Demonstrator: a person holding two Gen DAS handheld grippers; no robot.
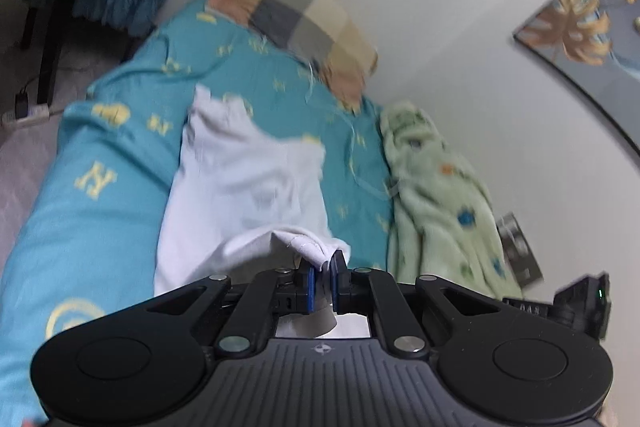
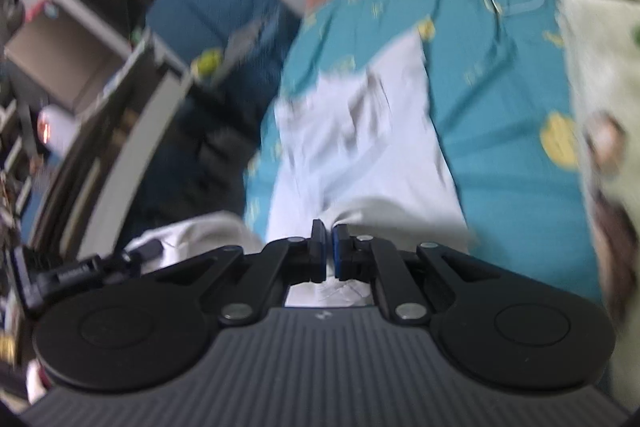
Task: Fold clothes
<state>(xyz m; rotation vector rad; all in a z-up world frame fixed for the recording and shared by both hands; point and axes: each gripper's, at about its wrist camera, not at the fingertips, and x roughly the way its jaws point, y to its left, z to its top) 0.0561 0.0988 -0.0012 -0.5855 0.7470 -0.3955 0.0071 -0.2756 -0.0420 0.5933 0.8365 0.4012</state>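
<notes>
Gripping a white garment [image 1: 244, 183] at its near edge, the left gripper [image 1: 323, 273] and right gripper [image 2: 328, 253] each hold cloth between nearly closed jaws; the garment trails across the teal bedsheet [image 1: 100, 155], beside a green blanket [image 1: 440, 195].

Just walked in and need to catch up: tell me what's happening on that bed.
A person is folding a white garment on a bed with a teal sheet, using a handheld gripper in each hand. The left gripper is shut on a bunched bit of the white cloth, and the right gripper is shut on another part of it. The far end of the garment lies on the sheet. A green blanket and a checked pillow lie nearby.
</notes>
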